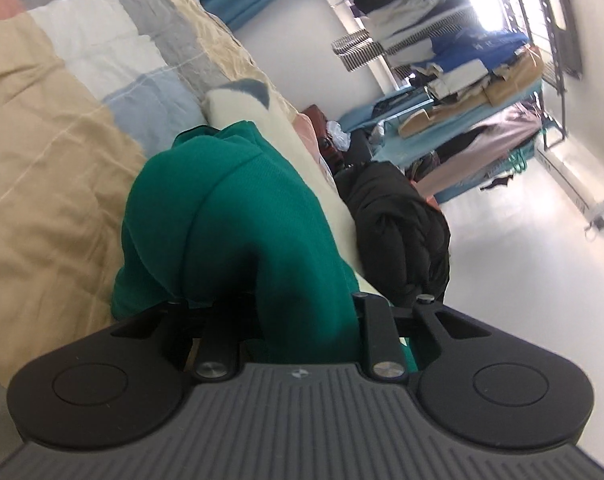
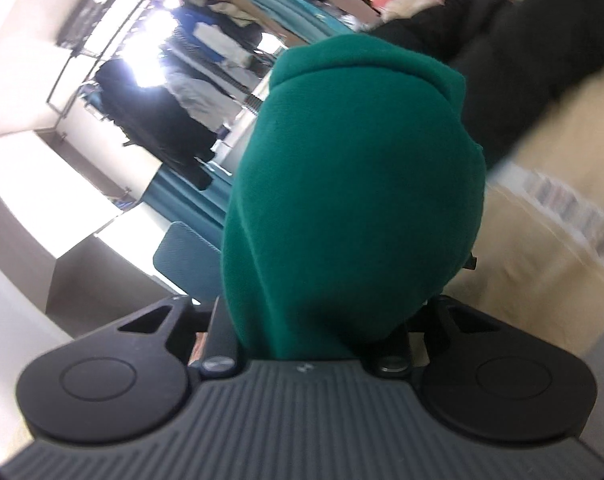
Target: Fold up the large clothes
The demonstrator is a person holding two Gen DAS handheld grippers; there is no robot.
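A green knit garment point(image 1: 238, 216) bulges out of my left gripper point(image 1: 280, 312), which is shut on a thick bunch of it; the fingertips are buried in the cloth. The garment hangs over a patchwork quilt point(image 1: 54, 128) on a bed. In the right wrist view the same green garment point(image 2: 354, 200) fills the middle, and my right gripper point(image 2: 322, 332) is shut on another bunch of it, its fingers hidden under the fabric. Both views are tilted and blurred.
A black jacket point(image 1: 398, 224) lies at the bed's edge, also seen as the black jacket point(image 2: 514, 60) behind the green cloth. Racks piled with clothes point(image 1: 454, 72) stand across a white floor point(image 1: 514, 264). A blue chair point(image 2: 186, 256) and a bright window point(image 2: 150, 60) show on the right wrist side.
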